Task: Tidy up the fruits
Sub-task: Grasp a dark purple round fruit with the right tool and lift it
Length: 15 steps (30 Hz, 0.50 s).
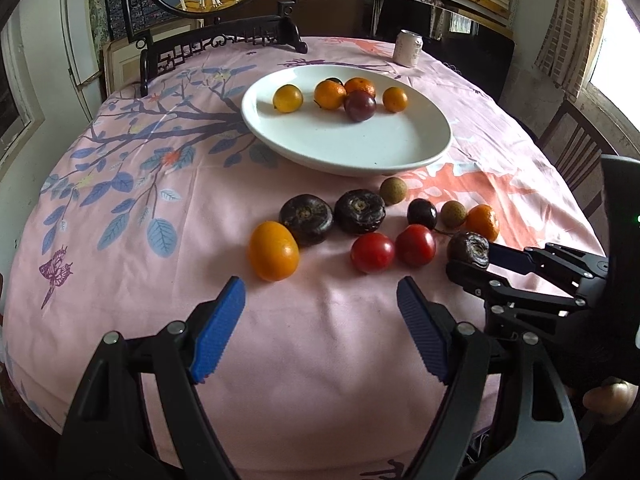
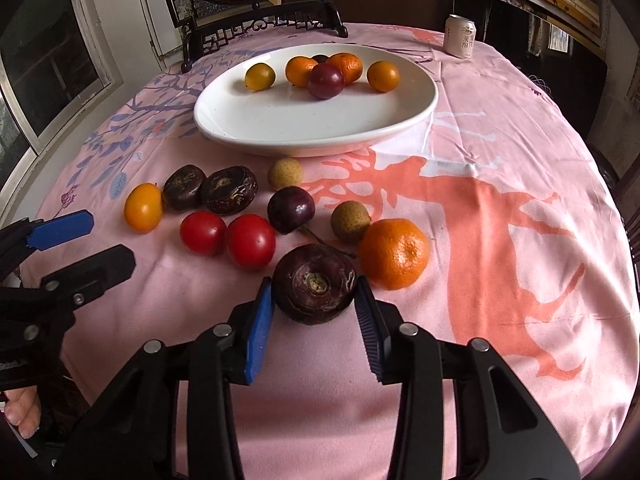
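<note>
Table (image 1: 320,340) covered by pink printed cloth; white plate (image 1: 400,148) set toward far side; drink can (image 1: 408,49) upright near far edge; loose fruits (image 1: 372,258) clustered on cloth before plate.

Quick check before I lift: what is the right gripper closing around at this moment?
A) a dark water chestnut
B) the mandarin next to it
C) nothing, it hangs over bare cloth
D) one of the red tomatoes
A: in the right wrist view the right gripper has a blue pad on each side of the dark water chestnut, while the mandarin and the tomatoes lie free beside it.
</note>
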Each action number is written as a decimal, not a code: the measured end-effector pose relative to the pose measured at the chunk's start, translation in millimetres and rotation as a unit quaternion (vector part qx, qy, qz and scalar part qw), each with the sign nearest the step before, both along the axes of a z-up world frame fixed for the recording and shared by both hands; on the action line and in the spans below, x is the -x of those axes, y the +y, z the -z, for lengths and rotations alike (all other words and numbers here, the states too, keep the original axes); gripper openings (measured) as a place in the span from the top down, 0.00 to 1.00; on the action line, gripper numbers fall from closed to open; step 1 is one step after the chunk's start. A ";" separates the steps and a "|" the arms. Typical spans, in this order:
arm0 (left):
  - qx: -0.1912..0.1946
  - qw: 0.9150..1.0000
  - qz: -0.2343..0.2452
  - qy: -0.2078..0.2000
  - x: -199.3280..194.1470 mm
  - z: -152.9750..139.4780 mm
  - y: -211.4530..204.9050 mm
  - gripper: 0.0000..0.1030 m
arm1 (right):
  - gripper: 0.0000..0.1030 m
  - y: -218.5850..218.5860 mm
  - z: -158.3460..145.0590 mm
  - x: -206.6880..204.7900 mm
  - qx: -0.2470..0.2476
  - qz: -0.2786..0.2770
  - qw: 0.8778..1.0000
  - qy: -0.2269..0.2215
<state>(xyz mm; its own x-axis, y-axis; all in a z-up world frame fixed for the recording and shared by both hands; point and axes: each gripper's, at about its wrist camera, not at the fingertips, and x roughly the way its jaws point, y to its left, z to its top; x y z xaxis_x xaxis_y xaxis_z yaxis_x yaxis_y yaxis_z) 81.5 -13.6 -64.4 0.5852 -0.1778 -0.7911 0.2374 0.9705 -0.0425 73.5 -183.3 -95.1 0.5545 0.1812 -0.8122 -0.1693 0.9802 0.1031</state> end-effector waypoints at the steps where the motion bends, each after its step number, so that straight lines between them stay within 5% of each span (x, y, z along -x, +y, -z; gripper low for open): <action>1: -0.003 1.000 0.002 0.004 -1.3 2.6 -3.9 0.22 | 0.60 -2.8 -1.0 4.2 -0.001 0.002 1.000 0.000; 6: -0.017 1.000 0.008 0.020 -9.1 15.7 -21.9 0.24 | 0.60 -21.7 -5.0 22.1 -0.009 0.016 1.000 -0.005; 12: -0.030 0.999 0.002 0.035 -28.6 29.4 -32.6 0.47 | 0.60 -41.9 -7.0 27.7 -0.027 0.030 0.999 -0.009; 15: -0.019 0.999 0.005 0.046 -37.1 35.2 -35.1 0.47 | 0.60 -46.5 -7.1 27.8 -0.033 0.032 0.999 -0.010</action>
<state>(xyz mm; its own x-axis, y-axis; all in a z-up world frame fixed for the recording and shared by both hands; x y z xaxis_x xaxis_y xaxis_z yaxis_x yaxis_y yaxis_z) 118.6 -48.6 -99.5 0.5087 -0.1519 -0.8475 0.2441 0.9694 -0.0273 45.7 -229.7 -88.0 0.5822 0.1969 -0.7888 -0.1088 0.9804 0.1644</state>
